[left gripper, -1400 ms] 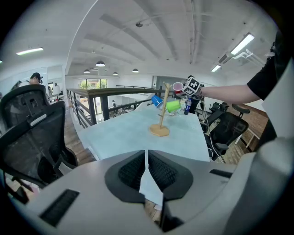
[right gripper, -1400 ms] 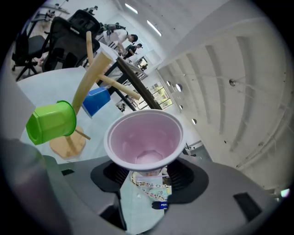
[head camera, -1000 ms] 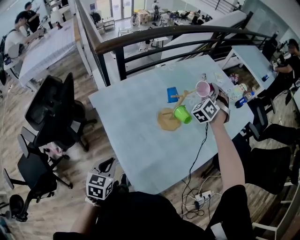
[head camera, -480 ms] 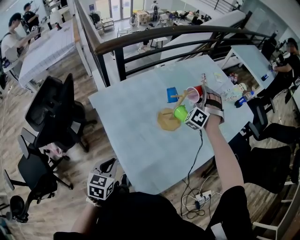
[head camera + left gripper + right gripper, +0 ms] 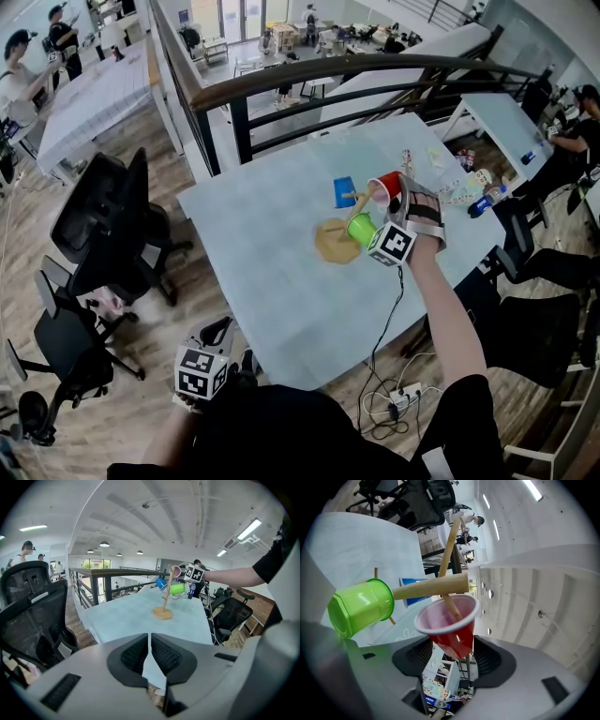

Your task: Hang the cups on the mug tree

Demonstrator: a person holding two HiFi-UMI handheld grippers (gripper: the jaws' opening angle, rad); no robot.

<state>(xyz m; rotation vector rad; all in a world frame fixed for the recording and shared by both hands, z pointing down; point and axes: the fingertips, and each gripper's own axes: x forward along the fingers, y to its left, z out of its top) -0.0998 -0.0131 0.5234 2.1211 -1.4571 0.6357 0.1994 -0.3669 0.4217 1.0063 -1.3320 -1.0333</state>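
Observation:
A wooden mug tree (image 5: pixel 336 241) stands on the pale blue table (image 5: pixel 272 272). A green cup (image 5: pixel 361 228) and a blue cup (image 5: pixel 345 190) hang on its pegs. My right gripper (image 5: pixel 394 192) is shut on a red cup (image 5: pixel 386 186) at the tree's right side. In the right gripper view the red cup (image 5: pixel 452 625) lies between the jaws, mouth toward the tree, with a peg (image 5: pixel 451 605) inside its mouth. The green cup (image 5: pixel 358 606) hangs to the left there. My left gripper (image 5: pixel 202 366) hangs shut and empty below the table's near edge; its view shows the tree (image 5: pixel 165 603) far off.
Black office chairs (image 5: pixel 103 225) stand left of the table, and more chairs (image 5: pixel 544 272) to the right. A dark railing (image 5: pixel 375 70) runs behind the table. Small clutter (image 5: pixel 469 183) lies at the table's far right corner. A cable (image 5: pixel 394 309) drops to a power strip (image 5: pixel 398 398).
My right gripper has carried the red cup left to the tree and rolled, so the cup's mouth now faces a peg instead of up. The left gripper has stayed put.

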